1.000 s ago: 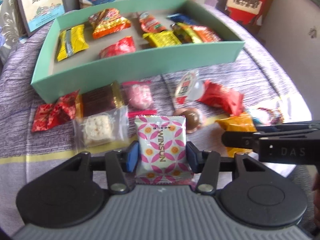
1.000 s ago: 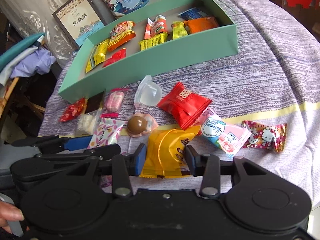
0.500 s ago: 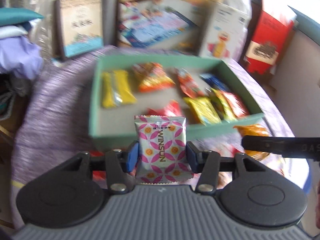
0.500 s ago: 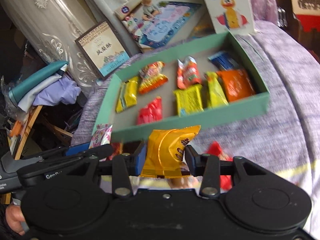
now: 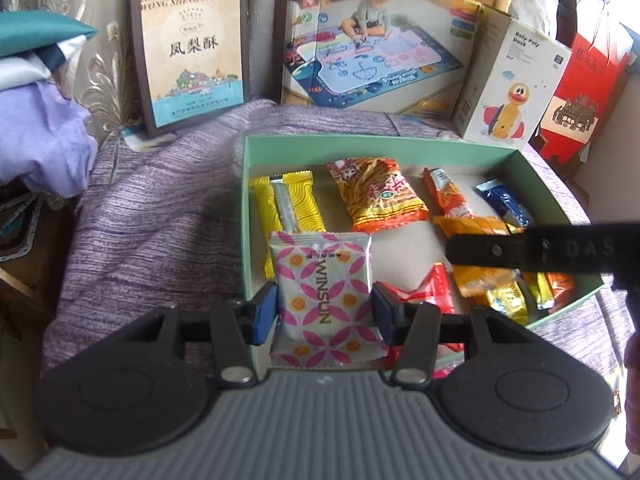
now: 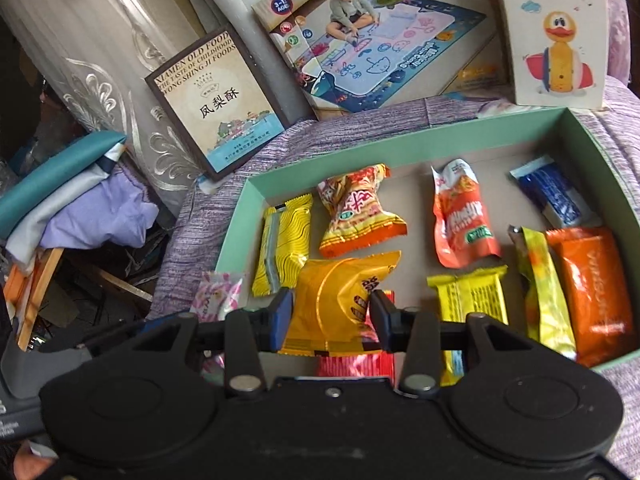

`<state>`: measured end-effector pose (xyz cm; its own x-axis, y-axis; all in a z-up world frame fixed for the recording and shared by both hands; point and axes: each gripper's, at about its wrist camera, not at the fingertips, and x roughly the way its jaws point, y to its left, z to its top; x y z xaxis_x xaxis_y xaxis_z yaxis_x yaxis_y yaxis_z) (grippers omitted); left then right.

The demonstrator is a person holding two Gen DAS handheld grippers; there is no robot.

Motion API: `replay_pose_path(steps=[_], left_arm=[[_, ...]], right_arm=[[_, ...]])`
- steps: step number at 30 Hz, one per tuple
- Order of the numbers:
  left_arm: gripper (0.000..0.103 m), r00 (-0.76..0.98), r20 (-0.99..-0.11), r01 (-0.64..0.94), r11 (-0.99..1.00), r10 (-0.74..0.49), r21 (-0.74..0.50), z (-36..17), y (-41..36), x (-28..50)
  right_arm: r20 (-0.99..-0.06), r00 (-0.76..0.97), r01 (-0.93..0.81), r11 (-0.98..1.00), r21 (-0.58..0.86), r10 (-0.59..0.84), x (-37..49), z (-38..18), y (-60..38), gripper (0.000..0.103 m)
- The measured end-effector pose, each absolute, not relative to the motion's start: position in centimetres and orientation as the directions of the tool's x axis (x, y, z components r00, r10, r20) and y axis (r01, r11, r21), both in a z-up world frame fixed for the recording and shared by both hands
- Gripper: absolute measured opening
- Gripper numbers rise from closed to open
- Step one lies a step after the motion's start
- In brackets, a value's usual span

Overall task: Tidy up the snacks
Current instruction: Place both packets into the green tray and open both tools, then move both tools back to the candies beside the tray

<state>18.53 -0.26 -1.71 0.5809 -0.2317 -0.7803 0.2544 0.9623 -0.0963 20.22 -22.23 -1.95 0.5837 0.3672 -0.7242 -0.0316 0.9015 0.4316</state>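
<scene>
Pink-patterned WINSUN packet (image 5: 324, 300) clamped between left gripper (image 5: 325, 316) pads, above near-left corner of green box (image 5: 360, 148). Orange-yellow packet (image 6: 340, 300) clamped in right gripper (image 6: 331, 318), over box floor. Ahead of both: yellow bar (image 6: 284, 248), noodle-snack bag (image 6: 356, 212).

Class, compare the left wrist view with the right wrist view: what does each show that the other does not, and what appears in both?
Left wrist only: the left gripper shut on the pink WINSUN packet, and a red box at far right.

Right wrist only: the right gripper shut on the golden-yellow packet, and the orange packet in full.

Both: the green box, the yellow wavy-line bar and the pineapple cake box.
</scene>
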Motion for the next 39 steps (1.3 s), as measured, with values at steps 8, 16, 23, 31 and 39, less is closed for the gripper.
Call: replay_pose_path(steps=[8, 16, 23, 31, 39], left_arm=[[0.079, 0.578, -0.782, 0.264, 0.96, -0.233, -0.092, -3.2, -0.5, 19.5], [0.103, 0.6, -0.771, 0.205, 0.973, -0.213, -0.11, -2.8, -0.2, 19.4], [0.103, 0.608, -0.766, 0.202, 0.974, -0.207, -0.102, -1.8, -0.2, 17.7], [0.103, 0.626, -0.751, 0.22, 0.972, -0.208, -0.086, -0.5, -0.3, 14.5], [0.103, 0.614, -0.77, 0.188, 0.98, -0.174, -0.071, -1.7, 1.7, 11.6]], right_arm=[[-0.729, 0.571, -0.009, 0.891, 0.455, 0.378, 23.3, -3.6, -21.2, 0.084], [-0.726, 0.586, 0.006, 0.895, 0.446, 0.359, 22.0, -3.3, -22.1, 0.103], [-0.719, 0.597, 0.009, 0.893, 0.449, 0.356, 19.9, -1.9, -23.0, 0.103], [-0.702, 0.625, 0.014, 0.894, 0.447, 0.341, 16.0, -0.4, -24.5, 0.103], [-0.706, 0.63, 0.064, 0.885, 0.462, 0.323, 11.6, -1.0, -26.8, 0.103]])
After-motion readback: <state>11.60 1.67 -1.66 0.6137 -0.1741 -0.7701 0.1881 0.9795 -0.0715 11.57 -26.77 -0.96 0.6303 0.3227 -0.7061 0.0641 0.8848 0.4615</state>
